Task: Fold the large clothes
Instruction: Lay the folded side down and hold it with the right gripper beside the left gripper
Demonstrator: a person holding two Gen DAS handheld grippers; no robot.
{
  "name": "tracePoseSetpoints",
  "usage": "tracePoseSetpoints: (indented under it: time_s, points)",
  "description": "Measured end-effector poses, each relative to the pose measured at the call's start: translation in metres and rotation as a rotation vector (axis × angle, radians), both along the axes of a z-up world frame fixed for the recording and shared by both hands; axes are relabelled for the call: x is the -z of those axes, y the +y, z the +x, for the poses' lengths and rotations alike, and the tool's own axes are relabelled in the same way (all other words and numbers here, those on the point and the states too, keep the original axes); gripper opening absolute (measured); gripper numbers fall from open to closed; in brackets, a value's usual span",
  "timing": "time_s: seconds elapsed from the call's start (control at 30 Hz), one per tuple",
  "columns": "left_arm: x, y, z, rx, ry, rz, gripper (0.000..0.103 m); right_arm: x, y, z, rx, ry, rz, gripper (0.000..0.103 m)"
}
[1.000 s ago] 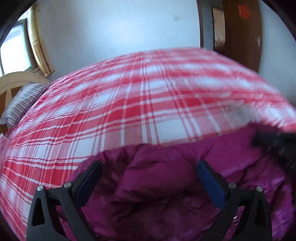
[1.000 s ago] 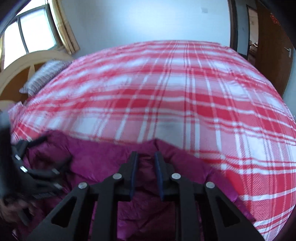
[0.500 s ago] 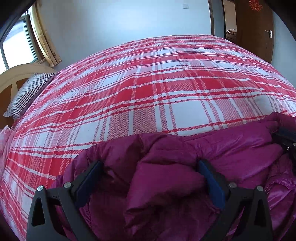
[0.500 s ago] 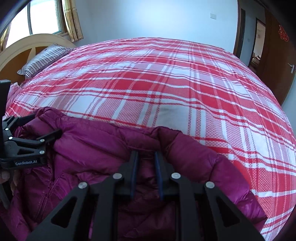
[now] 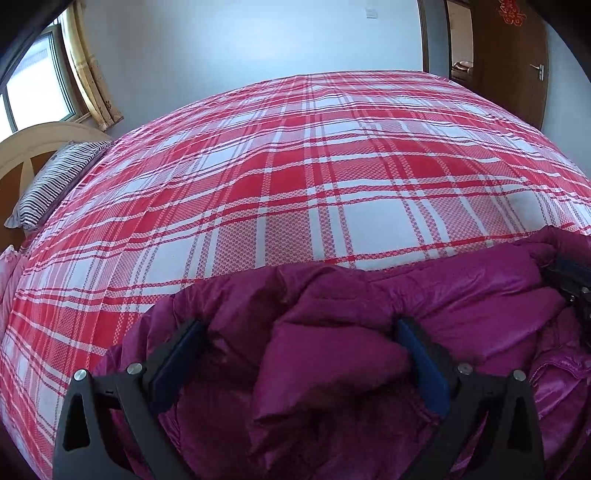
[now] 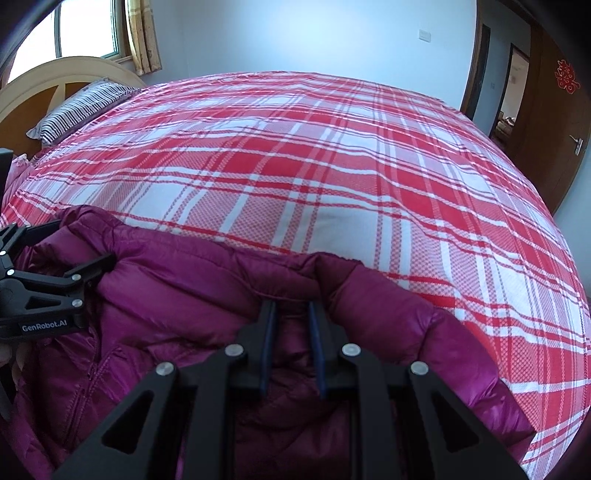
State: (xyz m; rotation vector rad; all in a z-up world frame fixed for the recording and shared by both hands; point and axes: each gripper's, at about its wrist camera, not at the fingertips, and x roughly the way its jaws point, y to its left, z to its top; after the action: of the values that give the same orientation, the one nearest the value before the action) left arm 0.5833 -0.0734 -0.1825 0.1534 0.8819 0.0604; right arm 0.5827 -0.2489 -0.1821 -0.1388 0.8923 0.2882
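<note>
A magenta puffer jacket [image 5: 332,369] lies bunched at the near edge of a bed with a red and white plaid cover [image 5: 314,184]. My left gripper [image 5: 299,328] is open, its jaws wide apart around a thick fold of the jacket. My right gripper [image 6: 291,308] is shut on a fold of the jacket [image 6: 221,295] at its far edge. The left gripper also shows in the right wrist view [image 6: 85,273], at the jacket's left end. The right gripper's tip shows at the right edge of the left wrist view [image 5: 569,280].
A striped pillow [image 5: 55,181] lies by the cream headboard [image 6: 55,74] at the far left. A window with yellow curtains [image 6: 144,33] is behind it. A brown door [image 6: 554,122] stands at the right. The plaid cover [image 6: 314,166] stretches beyond the jacket.
Both grippers have moved down and forward with the jacket, which now rests on the bed. The left jaws stay wide open and the right jaws stay closed on the fabric.
</note>
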Motion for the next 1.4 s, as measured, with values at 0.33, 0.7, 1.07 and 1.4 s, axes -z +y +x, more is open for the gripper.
tracePoseSetpoints:
  time_s: [0.33, 0.7, 1.07, 1.4]
  points:
    - [0.0006, 0.0007, 0.0008, -0.001, 0.001, -0.009, 0.102, 0.0009, 0.0018, 0.0, 0.0, -0.006, -0.018, 0.022]
    - [0.0012, 0.0016, 0.0011, -0.001, 0.002, -0.014, 0.102, 0.0014, 0.0022, 0.0001, 0.0, -0.004, -0.023, 0.022]
    - [0.0016, 0.0021, 0.0018, -0.001, 0.003, -0.019, 0.102, 0.0016, 0.0026, 0.0005, 0.001, -0.004, -0.024, 0.022]
    - [0.0026, 0.0004, 0.003, -0.002, 0.004, -0.019, 0.102, 0.0021, 0.0022, 0.0013, 0.001, -0.003, -0.024, 0.022]
